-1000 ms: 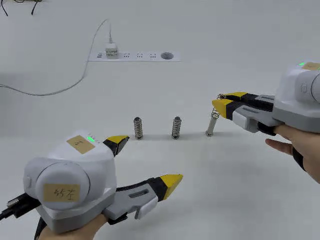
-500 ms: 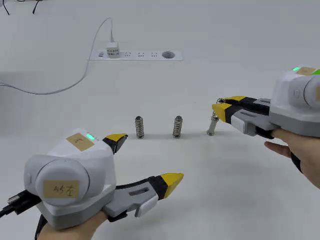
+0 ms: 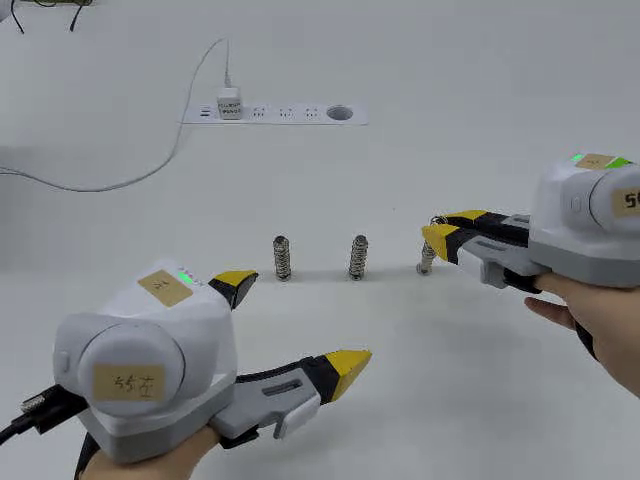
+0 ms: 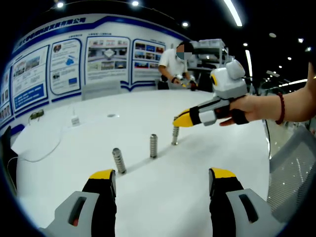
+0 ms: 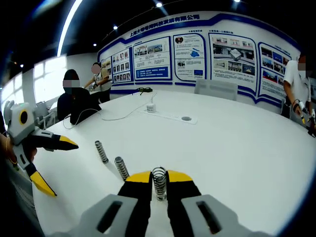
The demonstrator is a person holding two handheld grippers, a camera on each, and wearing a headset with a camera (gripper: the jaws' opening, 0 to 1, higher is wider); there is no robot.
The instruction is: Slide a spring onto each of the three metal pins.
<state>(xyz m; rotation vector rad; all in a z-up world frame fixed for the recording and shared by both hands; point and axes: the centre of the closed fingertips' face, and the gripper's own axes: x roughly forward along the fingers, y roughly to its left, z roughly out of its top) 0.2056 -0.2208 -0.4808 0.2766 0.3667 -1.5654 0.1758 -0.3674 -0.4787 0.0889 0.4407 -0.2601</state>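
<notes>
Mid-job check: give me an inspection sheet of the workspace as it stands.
Surface: white table, smooth.
Job's things: three pins in a row; left spring and middle spring sit on upright pins; third spring is on the rightmost pin, which leans slightly.
Clutter: nothing seen.
Grippers: left gripper open, hovering short of the row; right gripper shut on third spring.
Cables: white cable plugged into power strip at the far side.
Surroundings: wall posters, people at the table's edge.
</notes>
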